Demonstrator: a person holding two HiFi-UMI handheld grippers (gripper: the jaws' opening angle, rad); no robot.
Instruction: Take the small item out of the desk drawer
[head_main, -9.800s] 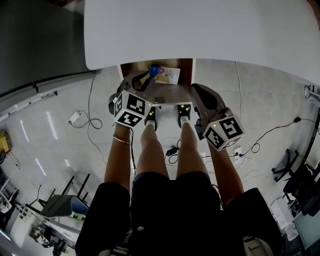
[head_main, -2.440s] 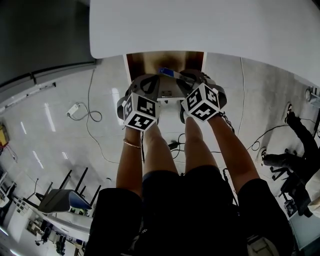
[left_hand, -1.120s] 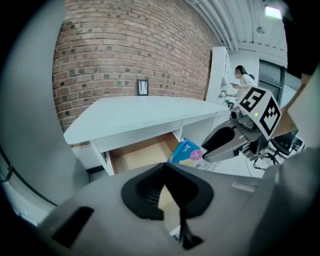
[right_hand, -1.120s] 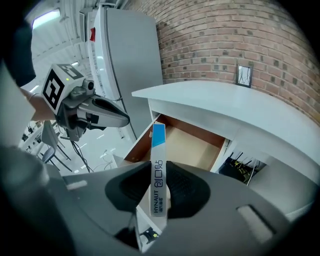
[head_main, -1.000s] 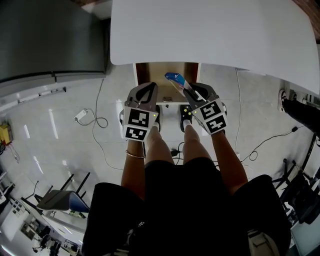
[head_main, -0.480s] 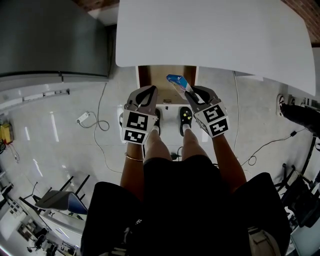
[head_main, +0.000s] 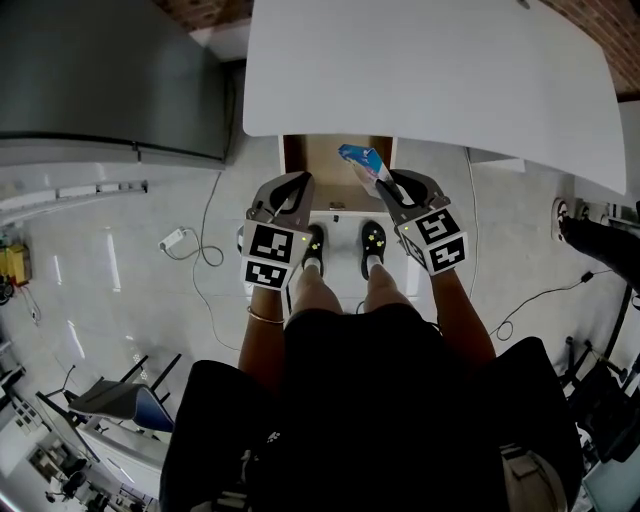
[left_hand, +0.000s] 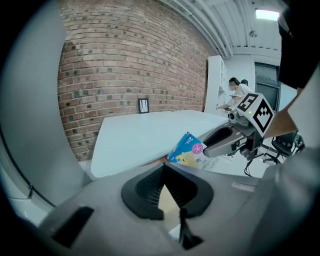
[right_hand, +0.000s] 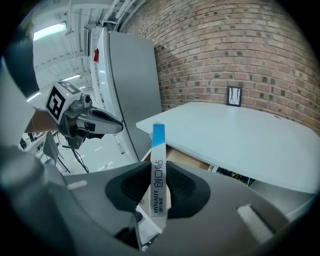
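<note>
A small flat blue-and-white box is clamped edge-on in my right gripper, above the open wooden drawer under the white desk top. In the right gripper view the box stands upright between the black pads of the right gripper. To its left my left gripper is shut with nothing in it. The left gripper view shows the left gripper with jaws together, and beyond it the box in the right gripper.
A grey cabinet stands left of the desk, and a brick wall is behind it. A cable with an adapter lies on the floor at left. My feet are below the drawer front. An office chair is at lower left.
Both grippers have lifted up from the drawer toward the desk edge, the right one carrying the box. The left gripper stays shut and empty beside it.
</note>
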